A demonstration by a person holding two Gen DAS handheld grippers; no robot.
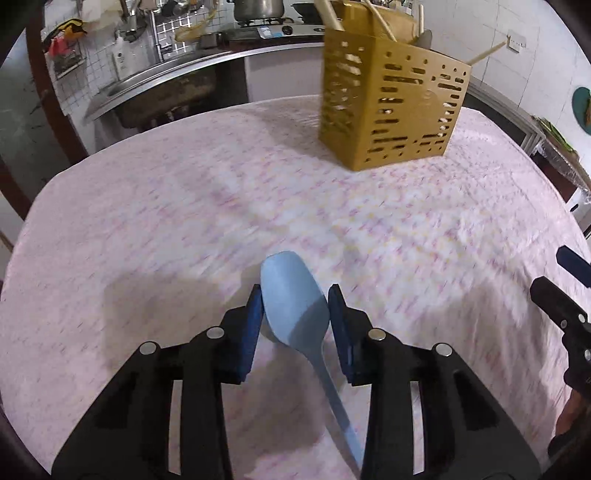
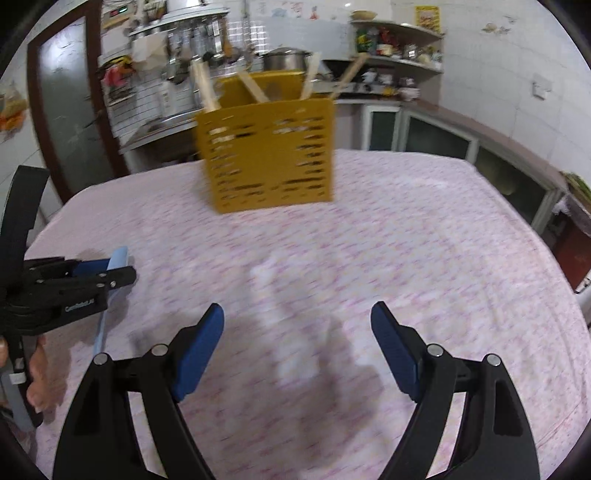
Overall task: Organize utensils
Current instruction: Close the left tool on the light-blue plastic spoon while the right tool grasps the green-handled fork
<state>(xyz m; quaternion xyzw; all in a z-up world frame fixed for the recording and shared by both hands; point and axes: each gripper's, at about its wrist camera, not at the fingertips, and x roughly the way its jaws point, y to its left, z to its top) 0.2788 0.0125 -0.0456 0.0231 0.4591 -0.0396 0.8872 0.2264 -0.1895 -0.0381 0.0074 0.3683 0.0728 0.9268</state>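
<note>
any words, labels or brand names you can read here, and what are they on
White lettering on the side of the left claw, seen from the right wrist view: blurred, cannot be read for certain.
Yellow poster on the wall: print too small to read.
White bottle by the sink: label too blurred.
Stove panel sticker: too small.
Yellow utensil holder and blue spoon: no text.

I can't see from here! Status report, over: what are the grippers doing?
Left gripper shut on blue spoon. Right gripper open, empty. Yellow holder ahead on table, path clear. Over.
</note>
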